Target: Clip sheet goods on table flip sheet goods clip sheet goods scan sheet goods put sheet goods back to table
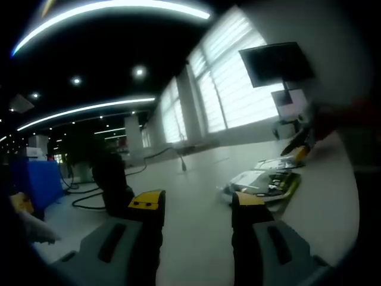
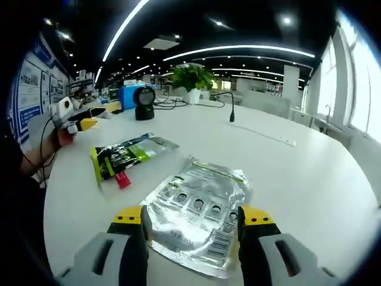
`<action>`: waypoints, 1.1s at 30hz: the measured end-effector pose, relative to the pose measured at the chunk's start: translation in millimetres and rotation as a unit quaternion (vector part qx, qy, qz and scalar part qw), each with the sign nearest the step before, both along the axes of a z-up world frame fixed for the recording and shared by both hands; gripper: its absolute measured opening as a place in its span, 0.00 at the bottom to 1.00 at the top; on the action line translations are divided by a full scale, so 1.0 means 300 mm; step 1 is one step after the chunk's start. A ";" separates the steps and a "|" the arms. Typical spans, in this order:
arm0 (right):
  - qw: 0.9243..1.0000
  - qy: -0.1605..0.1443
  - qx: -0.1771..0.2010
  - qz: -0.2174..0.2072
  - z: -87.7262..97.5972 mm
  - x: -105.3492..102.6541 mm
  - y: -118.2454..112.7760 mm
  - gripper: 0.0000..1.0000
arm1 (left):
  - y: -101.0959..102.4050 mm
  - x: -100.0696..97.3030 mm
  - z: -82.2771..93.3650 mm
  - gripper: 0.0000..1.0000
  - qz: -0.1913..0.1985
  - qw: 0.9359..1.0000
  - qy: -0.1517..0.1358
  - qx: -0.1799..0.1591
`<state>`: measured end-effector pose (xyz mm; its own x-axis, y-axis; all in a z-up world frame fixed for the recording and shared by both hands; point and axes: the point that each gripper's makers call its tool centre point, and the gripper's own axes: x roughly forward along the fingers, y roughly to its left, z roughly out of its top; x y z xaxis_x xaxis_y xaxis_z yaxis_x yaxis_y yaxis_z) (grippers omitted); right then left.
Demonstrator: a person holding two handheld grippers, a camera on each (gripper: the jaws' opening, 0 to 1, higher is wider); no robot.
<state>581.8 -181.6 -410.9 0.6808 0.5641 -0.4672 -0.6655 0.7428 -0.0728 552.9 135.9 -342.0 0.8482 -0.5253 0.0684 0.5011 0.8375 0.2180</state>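
Note:
A silver foil pouch [image 2: 196, 205] with a printed label lies flat on the white table [image 2: 309, 179], its near end between the yellow tips of my right gripper [image 2: 191, 221], which is open around it. A green and black pouch [image 2: 128, 154] with a small red piece at its edge lies just beyond, to the left. Both pouches [image 1: 268, 182] appear in the left gripper view at the right, with the right gripper [image 1: 297, 146] blurred behind them. My left gripper [image 1: 197, 202] is open over bare table, holding nothing. It appears in a hand at the left [image 2: 68, 116].
A black scanner [image 2: 144, 102] stands at the table's far side, beside a blue box [image 2: 127, 94] and a potted plant [image 2: 190, 76]. A gooseneck microphone [image 2: 231, 110] rises farther right. A dark monitor [image 1: 277, 62] hangs near the windows. Cables trail across the tabletop.

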 end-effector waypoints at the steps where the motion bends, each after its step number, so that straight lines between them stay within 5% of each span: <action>1: 1.000 0.004 0.004 0.001 0.000 0.004 -0.002 0.55 | 0.001 0.002 0.000 0.37 0.000 1.000 0.000 0.000; 3: 0.999 0.018 0.040 0.010 0.007 -0.002 0.022 0.55 | 0.003 0.005 0.000 0.37 0.002 1.000 0.001 -0.002; 9: 1.000 0.013 0.008 0.015 -0.026 0.007 0.023 0.57 | 0.003 0.007 -0.002 0.37 0.001 1.000 0.003 -0.002; 13: 1.000 0.017 0.022 0.009 -0.024 0.003 0.023 0.60 | 0.005 0.007 -0.001 0.37 0.001 1.000 0.002 -0.003; 25: 0.997 0.010 0.029 -0.070 -0.029 -0.018 -0.004 0.59 | 0.006 0.009 -0.001 0.37 -0.001 1.000 0.001 -0.003; 33: 0.988 0.007 0.030 -0.150 -0.030 -0.049 -0.028 0.57 | 0.009 0.013 0.000 0.37 -0.001 1.000 0.000 -0.004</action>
<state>567.0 -190.0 -419.8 0.8160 0.3644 -0.4488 -0.4144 0.9100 -0.0147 556.9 138.7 -342.0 0.8475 -0.5258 0.0724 0.5022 0.8386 0.2109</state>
